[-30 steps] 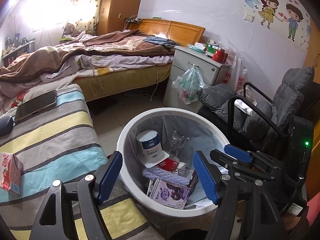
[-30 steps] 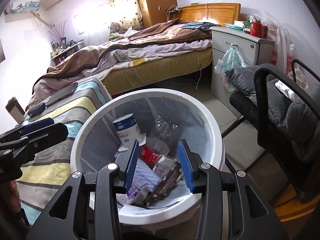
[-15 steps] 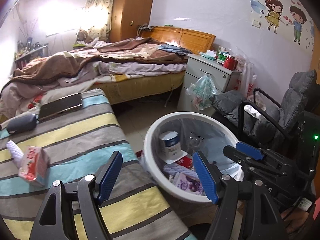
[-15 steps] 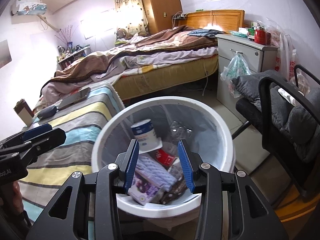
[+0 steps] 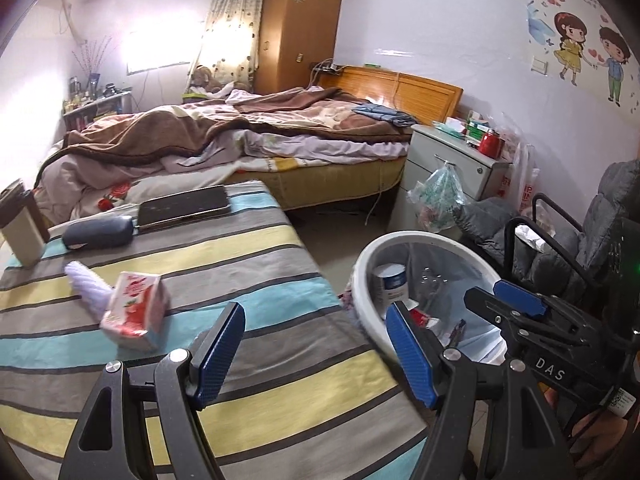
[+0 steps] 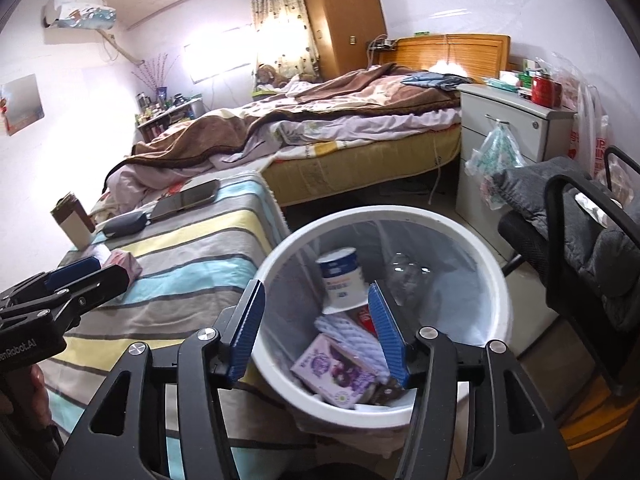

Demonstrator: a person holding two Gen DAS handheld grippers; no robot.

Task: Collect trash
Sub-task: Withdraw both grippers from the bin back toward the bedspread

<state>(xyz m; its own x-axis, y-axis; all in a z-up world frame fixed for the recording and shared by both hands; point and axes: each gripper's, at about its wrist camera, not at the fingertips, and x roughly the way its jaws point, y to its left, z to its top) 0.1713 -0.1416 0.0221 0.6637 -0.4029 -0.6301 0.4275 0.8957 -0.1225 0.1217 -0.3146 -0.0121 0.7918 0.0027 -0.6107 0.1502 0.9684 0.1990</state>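
Observation:
A white trash bin [image 6: 496, 276] with a clear liner stands beside the striped bed; it also shows in the left wrist view [image 5: 362, 264]. Inside lie a white-blue cup [image 6: 340, 280], a purple carton [image 6: 340, 372], a crumpled clear bottle [image 6: 404, 276] and white wrapping. A red-and-white carton [image 5: 134, 308] and a white ribbed wrapper [image 5: 86, 284] lie on the striped cover. My left gripper [image 5: 316, 352] is open and empty over the cover, right of the carton. My right gripper [image 6: 318, 332] is open and empty above the bin's near rim.
On the striped cover [image 5: 240, 396] lie a tablet [image 5: 184, 204], a dark case [image 5: 98, 232] and a beige box [image 5: 20, 224]. A grey chair [image 6: 592, 240] stands right of the bin. A nightstand [image 5: 444, 168] with a hanging bag and a large bed [image 5: 240, 136] lie behind.
My left gripper has swung left from over the bin to over the striped cover, bringing the red carton into view. My right gripper has drawn back from the bin and opened wider.

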